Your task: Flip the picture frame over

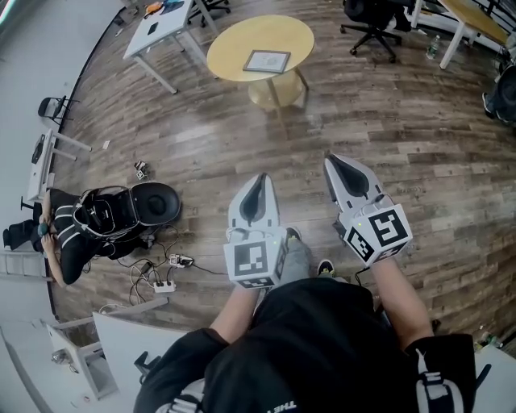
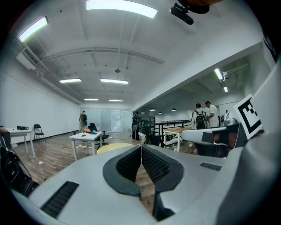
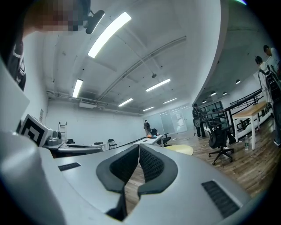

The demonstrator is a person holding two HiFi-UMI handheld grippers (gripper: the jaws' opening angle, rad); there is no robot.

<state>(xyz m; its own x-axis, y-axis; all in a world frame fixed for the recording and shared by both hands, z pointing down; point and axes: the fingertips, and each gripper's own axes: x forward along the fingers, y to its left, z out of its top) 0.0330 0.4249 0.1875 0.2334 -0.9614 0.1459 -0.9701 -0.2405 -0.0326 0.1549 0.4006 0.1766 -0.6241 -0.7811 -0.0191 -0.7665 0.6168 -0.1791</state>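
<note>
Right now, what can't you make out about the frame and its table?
- Head view: picture frame is too small to tell which face is up.
- Left gripper view: round table sits mostly behind the shut left gripper; frame unseen.
- Right gripper view: round table shows edge-on past the shut right gripper; frame unseen.

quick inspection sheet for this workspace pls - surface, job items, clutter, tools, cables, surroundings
surface: round yellow table on a wooden floor, some way ahead of the person
job's things: picture frame lying flat on the table, untouched
clutter: small items on the white desk beside the table; dark bag on the floor at left
grippers: left tool shut, empty; right tool shut, empty; both roughly level, far short of the frame
cables: power strip with loose leads on the floor near the bag
surroundings: black office chair; people standing far off
</note>
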